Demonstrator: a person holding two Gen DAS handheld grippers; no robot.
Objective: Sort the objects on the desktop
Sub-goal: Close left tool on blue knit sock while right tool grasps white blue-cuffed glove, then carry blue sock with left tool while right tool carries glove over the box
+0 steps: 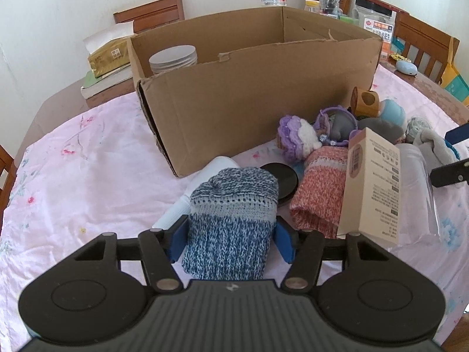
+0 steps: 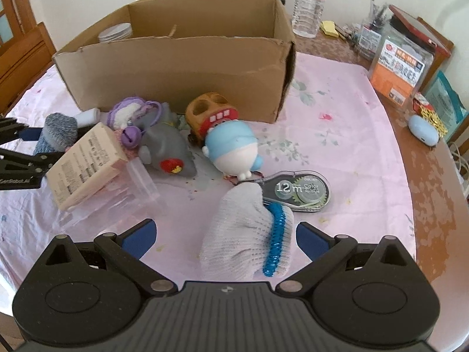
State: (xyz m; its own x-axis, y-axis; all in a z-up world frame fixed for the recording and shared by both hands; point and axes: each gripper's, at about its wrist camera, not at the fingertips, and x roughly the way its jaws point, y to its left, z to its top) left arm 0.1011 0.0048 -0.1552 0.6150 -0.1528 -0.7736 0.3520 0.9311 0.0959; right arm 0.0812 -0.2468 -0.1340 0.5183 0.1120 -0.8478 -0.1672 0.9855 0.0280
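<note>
1. Desktop objects mostly unsorted: only a stack of grey round lids (image 1: 173, 58) seen inside the cardboard box (image 1: 258, 94), at its far left corner; rest of the box interior hidden by its near wall, so possibly more inside.
2. Left hand-held gripper (image 1: 229, 236) pinching the blue knitted sock roll (image 1: 231, 220), blue pads pressed into both sides of it; roll near the front of the worktop (image 1: 88, 176), apparently not yet lifted clear of the cloth.
3. Right hand-held gripper (image 2: 224, 236) spread wide around the white glove with blue cuff (image 2: 249, 234); pads well clear of the fabric on both sides, nothing held.
4. Left to sort, just right of the blue roll: pink knitted roll (image 1: 319, 187), black round disc (image 1: 281, 179), white tube (image 1: 199, 193) lying partly under the blue roll, and beige printed carton (image 1: 372, 187) leaning against a clear plastic cup (image 1: 419, 193).
5. Further back, near the box wall: purple crocheted item (image 2: 129, 114), grey plush toy (image 2: 167, 146), brown and red toy bus (image 2: 212, 114), blue and white figurine (image 2: 234, 152), and correction tape dispenser (image 2: 299, 192) touching the glove's far tip.
6. Judged stage: early. One grasp just made on the left, a second being lined up on the right, the bulk of the pile still on the worktop in front of the box.
7. Far clutter such as the water bottle (image 2: 310, 3) likely not part of the job.
</note>
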